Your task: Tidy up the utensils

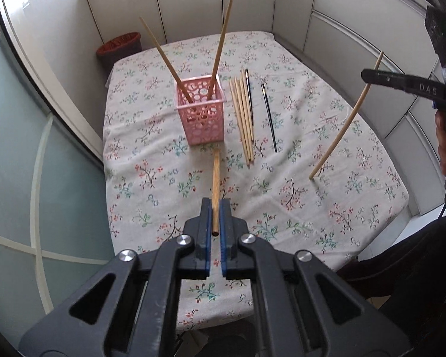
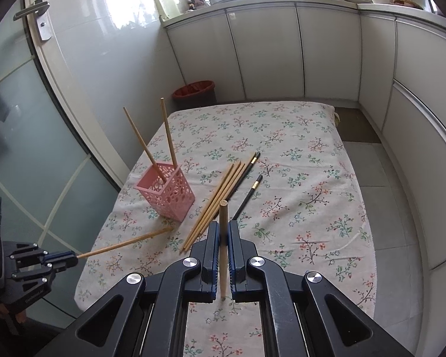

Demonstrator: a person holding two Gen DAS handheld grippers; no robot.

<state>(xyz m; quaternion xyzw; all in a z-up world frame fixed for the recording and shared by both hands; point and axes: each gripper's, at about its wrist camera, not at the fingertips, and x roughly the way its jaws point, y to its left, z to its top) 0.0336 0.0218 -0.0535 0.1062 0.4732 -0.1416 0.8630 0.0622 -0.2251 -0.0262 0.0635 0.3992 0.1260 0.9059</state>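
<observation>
A pink perforated holder (image 1: 201, 110) (image 2: 166, 190) stands on the floral table and holds two wooden chopsticks (image 1: 218, 50) (image 2: 168, 136). Several wooden chopsticks (image 1: 243, 119) (image 2: 214, 205) and two black ones (image 1: 269, 119) (image 2: 248, 193) lie right of it. My left gripper (image 1: 215, 208) (image 2: 71, 257) is shut on a wooden chopstick (image 1: 216, 178) (image 2: 125, 241) pointing at the holder's base. My right gripper (image 2: 223, 229) (image 1: 367, 77) is shut on another wooden chopstick (image 2: 223, 238) (image 1: 345, 122), held steeply with its lower tip at the cloth.
The table (image 1: 163, 196) (image 2: 297, 148) has a floral cloth. A red bin (image 1: 120, 47) (image 2: 194, 90) stands on the floor behind it. White cabinets (image 2: 267, 50) line the back and right. A glass door (image 2: 29, 148) is on the left.
</observation>
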